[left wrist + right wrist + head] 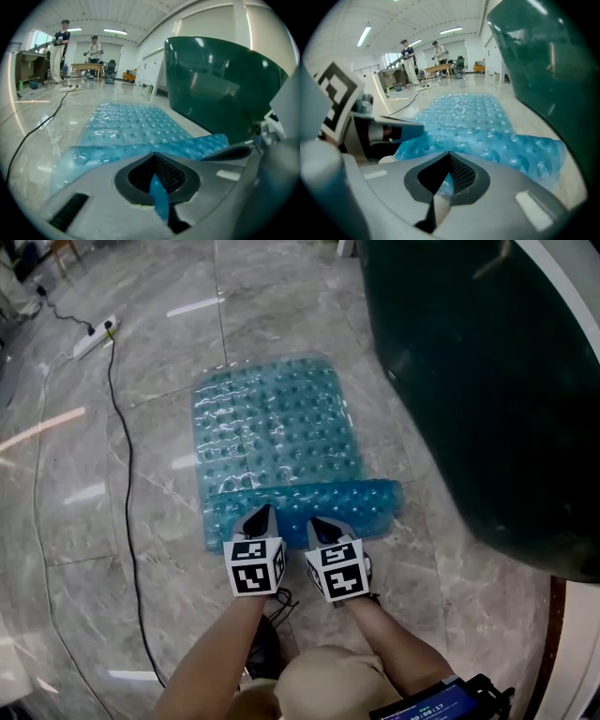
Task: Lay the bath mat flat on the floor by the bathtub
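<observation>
Clamped on the near edge of the blue bath mat (277, 427) with the left gripper (260, 518) and the right gripper (324, 527) side by side, each pair of jaws pressed together on a sliver of blue plastic. Raised and curled over along that near edge; beyond it, spread flat on the marble floor (141, 362), just beside the dark green bathtub (478, 381).

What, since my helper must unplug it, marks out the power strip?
From the dark green bathtub, cross the blue bath mat and keep going left. The power strip lies there: a white bar where the black cable ends.
</observation>
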### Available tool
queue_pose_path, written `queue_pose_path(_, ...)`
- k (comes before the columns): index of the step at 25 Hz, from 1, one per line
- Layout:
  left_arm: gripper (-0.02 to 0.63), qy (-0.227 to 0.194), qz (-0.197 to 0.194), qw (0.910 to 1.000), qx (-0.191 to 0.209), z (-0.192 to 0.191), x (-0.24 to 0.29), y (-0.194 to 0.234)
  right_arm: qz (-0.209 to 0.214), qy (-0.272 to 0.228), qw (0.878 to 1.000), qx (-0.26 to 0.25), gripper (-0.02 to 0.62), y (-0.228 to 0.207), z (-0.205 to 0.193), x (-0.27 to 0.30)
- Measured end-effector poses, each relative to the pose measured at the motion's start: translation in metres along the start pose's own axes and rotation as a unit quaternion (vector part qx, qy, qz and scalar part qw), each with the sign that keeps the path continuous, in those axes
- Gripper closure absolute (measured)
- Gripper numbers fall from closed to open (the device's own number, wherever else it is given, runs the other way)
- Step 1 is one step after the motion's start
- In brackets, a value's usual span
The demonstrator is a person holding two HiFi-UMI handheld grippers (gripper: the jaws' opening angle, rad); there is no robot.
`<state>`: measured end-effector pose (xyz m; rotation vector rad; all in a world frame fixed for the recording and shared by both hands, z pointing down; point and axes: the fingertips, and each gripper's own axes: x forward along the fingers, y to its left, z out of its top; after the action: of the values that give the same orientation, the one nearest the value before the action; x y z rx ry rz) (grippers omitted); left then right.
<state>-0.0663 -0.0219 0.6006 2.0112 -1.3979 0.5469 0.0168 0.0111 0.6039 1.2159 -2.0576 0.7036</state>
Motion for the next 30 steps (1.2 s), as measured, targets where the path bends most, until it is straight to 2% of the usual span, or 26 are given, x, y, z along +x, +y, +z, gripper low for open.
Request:
queue_pose_path(2, 0.600, -0.007, 0.002, 0.9999, 0.007, -0.011, -0.006, -0.004, 0.005, -0.027, 1.000, -0.008, 0.588, -0.001, 0.011, -0.014)
queue_pose_path(4, 0.600, -0.007, 0.000, 1.0000, -0.002, -0.018, -0.013, -0.008, -0.012, -0.063, 0.998, -0.015, 0.588, -0.010, 0.039, -0.023)
queue_pose_path(5, 0.600, -0.005, -0.002, 0.9999, -0.009, -0.022, -0.017, -0.010, -0.017, -0.068, 0.997, -0.012, 0.588, -0.014, 0.052, -0.022)
queue_pose_path(7, 0.600, -0.002, -0.006, 0.9997, -0.025, -0.029, -0.024, -0.014, -0.023, -0.049, 0.999, -0.003, 0.588, -0.020, 0.063, -0.009)
queue_pose_path(9, 0.600, 0.001, -0.012, 0.9992, -0.039, -0.034, -0.032, -0.018, -0.027, -0.015, 1.000, 0.000, 0.588, -0.024, 0.056, 0.005)
queue_pose_path(12, 0.600, 0.012, -0.026, 0.9979, -0.057, -0.035, -0.041, -0.025, -0.040, 0.018, 0.998, -0.035, 0.589, -0.024, 0.039, 0.011)
queue_pose_path(15, 0.600, 0.022, -0.055, 0.9958, -0.069, -0.027, -0.051, -0.034, -0.042, 0.025, 0.998, -0.039, 0.589, -0.021, 0.021, 0.006)
queue_pose_path(17, 0.600, 0.009, -0.064, 0.9954, -0.071, -0.012, -0.059, -0.039, -0.039, 0.020, 0.999, -0.030, 0.589, -0.020, 0.011, -0.002)
queue_pose_path(21, 0.600, -0.014, -0.046, 0.9949, -0.089, -0.001, -0.063, -0.022, -0.044, -0.003, 0.999, -0.029, 0.589, -0.009, -0.014, -0.015)
queue_pose_path(26, 0.600, 0.003, -0.010, 0.9963, -0.086, -0.017, -0.043, 0.007, -0.027, -0.015, 0.999, -0.023, 0.589, 0.009, -0.034, -0.022)
queue_pose_path(28, 0.600, 0.013, 0.005, 0.9962, -0.086, -0.024, -0.039, 0.009, -0.030, -0.015, 0.999, -0.021, 0.589, 0.012, -0.038, -0.028)
queue_pose_path(30, 0.600, 0.023, 0.008, 0.9972, -0.070, -0.042, -0.041, 0.007, -0.040, -0.010, 0.999, -0.017, 0.589, 0.018, -0.052, -0.032)
